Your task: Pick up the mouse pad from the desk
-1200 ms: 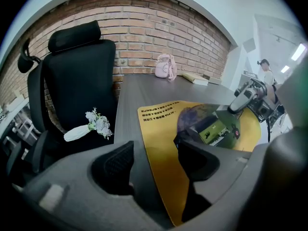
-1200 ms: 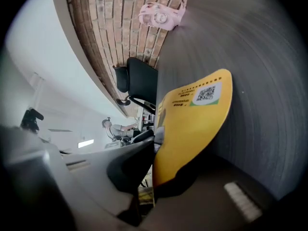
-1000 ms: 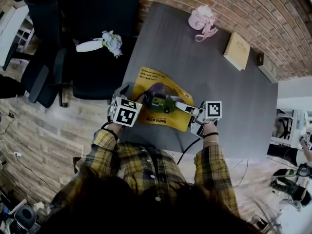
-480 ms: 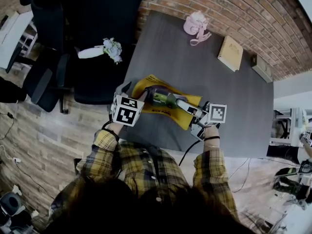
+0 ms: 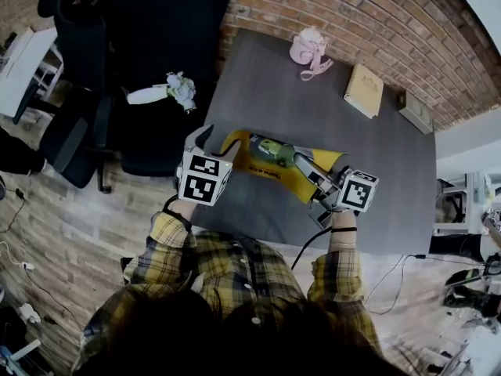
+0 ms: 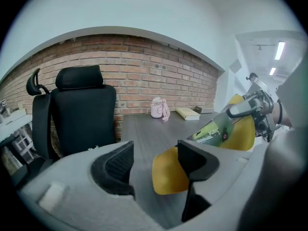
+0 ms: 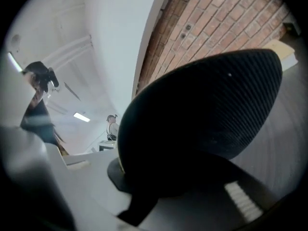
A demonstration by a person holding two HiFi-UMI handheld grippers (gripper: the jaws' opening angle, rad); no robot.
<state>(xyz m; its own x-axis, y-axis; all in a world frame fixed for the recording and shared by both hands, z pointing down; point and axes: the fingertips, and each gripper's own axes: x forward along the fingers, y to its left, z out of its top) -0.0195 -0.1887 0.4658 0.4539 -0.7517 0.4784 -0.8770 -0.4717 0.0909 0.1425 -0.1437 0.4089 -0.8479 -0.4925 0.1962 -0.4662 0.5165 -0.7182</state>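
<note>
Pad: yellow flexible mouse pad (image 5: 258,167) is held clear of dark grey bench (image 5: 376,155).
Right gripper (image 5: 313,177): jaws clamped on pad.
Left gripper (image 6: 154,153): jaws apart.

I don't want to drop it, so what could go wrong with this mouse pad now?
The left hand-held gripper has its jaws apart, with the pad only against one jaw, so that end may slip off. The pad sags in the middle; hanging from the right hand-held gripper alone, it could fall to the desk.
</note>
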